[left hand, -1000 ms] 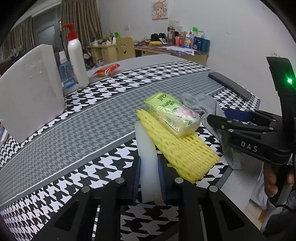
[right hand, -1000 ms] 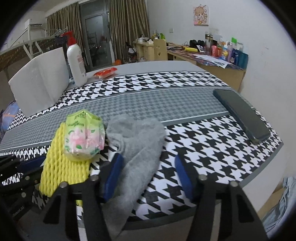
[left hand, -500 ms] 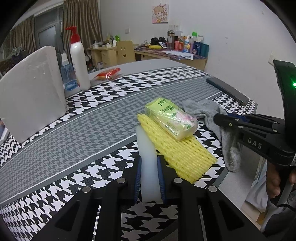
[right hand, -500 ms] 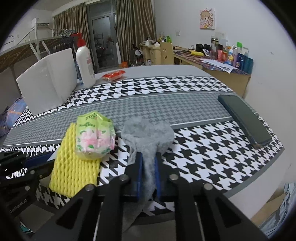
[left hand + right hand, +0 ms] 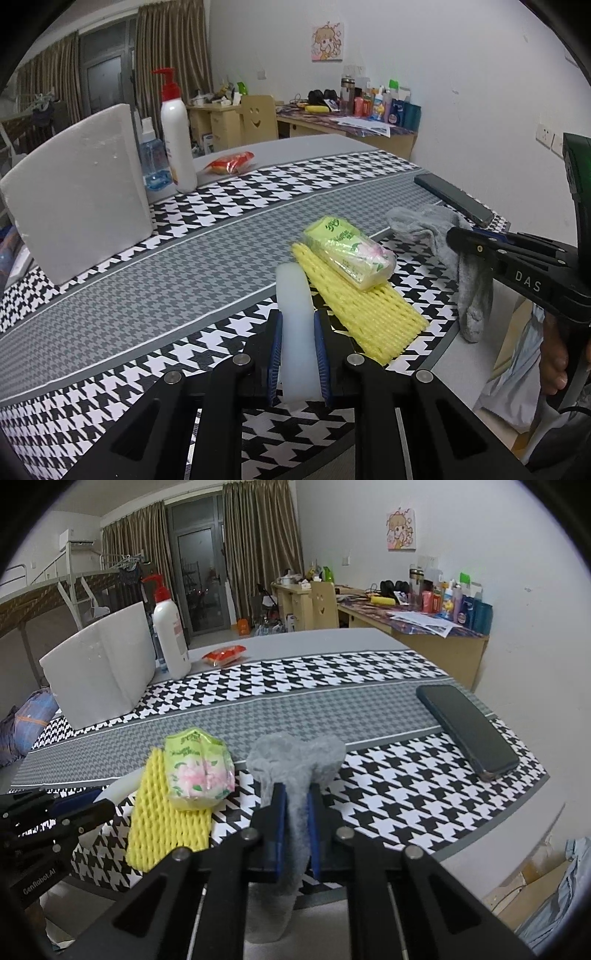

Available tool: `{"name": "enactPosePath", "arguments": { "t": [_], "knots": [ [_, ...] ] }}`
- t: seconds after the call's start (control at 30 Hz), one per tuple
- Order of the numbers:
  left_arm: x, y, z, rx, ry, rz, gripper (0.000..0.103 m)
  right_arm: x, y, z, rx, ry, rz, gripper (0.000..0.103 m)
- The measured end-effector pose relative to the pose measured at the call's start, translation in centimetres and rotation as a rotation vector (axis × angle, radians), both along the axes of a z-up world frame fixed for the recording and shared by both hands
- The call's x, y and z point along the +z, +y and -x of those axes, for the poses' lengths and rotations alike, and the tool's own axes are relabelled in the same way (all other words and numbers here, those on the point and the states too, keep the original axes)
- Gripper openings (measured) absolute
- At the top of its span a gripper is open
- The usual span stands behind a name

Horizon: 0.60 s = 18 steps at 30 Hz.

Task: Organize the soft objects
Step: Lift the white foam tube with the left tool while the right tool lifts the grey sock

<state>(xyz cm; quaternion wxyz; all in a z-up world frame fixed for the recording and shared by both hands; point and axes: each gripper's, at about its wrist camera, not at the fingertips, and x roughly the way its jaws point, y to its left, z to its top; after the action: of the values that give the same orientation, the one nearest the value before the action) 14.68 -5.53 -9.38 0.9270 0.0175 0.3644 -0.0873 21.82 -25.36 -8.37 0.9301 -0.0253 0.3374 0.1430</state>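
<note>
My left gripper [image 5: 297,325] is shut on a white foam strip [image 5: 294,295] at the table's near edge. My right gripper [image 5: 294,797] is shut on a grey cloth [image 5: 295,760] and holds it lifted, its tail hanging over the front edge; the cloth also shows in the left wrist view [image 5: 439,236]. A yellow foam net [image 5: 354,299] lies between the grippers with a green tissue pack [image 5: 347,251] on top of it. Both also show in the right wrist view, the net [image 5: 162,812] and the pack [image 5: 197,771].
A dark phone [image 5: 467,727] lies at the right on the houndstooth tablecloth [image 5: 184,251]. A white foam block [image 5: 81,192], a pump bottle [image 5: 177,136], a blue spray bottle [image 5: 151,158] and a red packet [image 5: 231,162] stand at the far left and back.
My right gripper has shut on the grey cloth and raised it, pulling back toward the table edge. My left gripper keeps hold of the white foam strip and has lifted slightly.
</note>
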Motion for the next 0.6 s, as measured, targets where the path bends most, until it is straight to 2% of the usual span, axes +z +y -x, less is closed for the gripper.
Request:
{"name": "enactPosePath", "arguments": {
  "t": [0.6],
  "knots": [
    [2.3,1.7,1.7,0.034,-0.075,0.007,0.019,2.1,0.3,2.1,0.012,-0.066,-0.011,0.014]
  ]
}}
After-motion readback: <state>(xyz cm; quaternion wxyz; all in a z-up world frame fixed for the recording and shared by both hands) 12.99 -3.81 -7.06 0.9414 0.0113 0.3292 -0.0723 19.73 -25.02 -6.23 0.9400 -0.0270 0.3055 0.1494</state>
